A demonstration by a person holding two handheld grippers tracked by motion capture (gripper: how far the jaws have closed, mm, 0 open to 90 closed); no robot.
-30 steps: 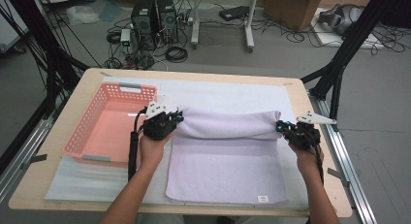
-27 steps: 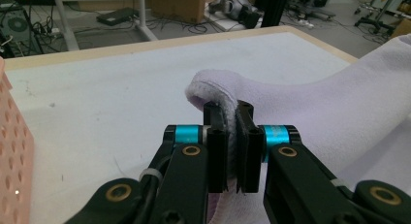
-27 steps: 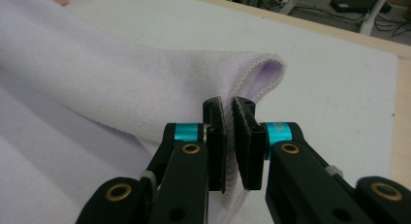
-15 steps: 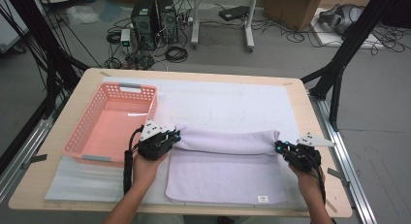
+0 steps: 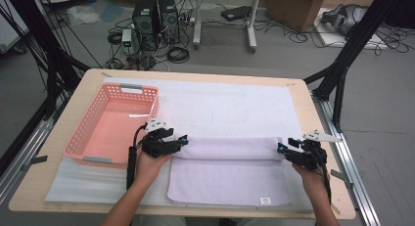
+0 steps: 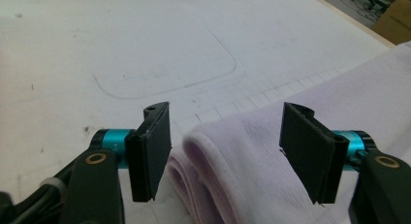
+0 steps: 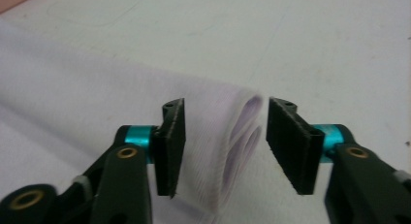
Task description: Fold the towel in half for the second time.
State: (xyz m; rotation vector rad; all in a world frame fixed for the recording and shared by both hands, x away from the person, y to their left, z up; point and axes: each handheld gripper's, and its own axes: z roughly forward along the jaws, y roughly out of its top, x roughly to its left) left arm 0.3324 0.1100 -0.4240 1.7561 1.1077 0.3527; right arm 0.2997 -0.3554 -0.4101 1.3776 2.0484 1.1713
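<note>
The left gripper (image 5: 182,140) stands with its jaws apart; they have just been opening, and in the left gripper view the rolled end of the lilac towel (image 6: 252,151) lies between the pads without either pad pressing on it. The right gripper (image 5: 283,148) is the same: jaws spread after just opening, the towel's other folded end (image 7: 232,136) sitting loose in the gap, its layered edges showing.

Between the two grippers the towel (image 5: 227,172) lies across the white mat (image 5: 230,108), its far part doubled into a thick fold that runs from one gripper to the other, its near part flat and reaching toward the person, with a small label (image 5: 265,201) at the near right corner. The fold appears to rest on the mat under its own weight, though the right gripper view is soft and the contact there is hard to judge.

Just outward of the left gripper, and slightly beyond it, sits a pink basket (image 5: 83,133); its near right corner is close to that gripper's body but apart from the towel. Ahead of both grippers the mat is bare save for faint drawn outlines (image 6: 165,64). Outward of the right gripper the wooden table (image 5: 313,113) edge runs close by.
</note>
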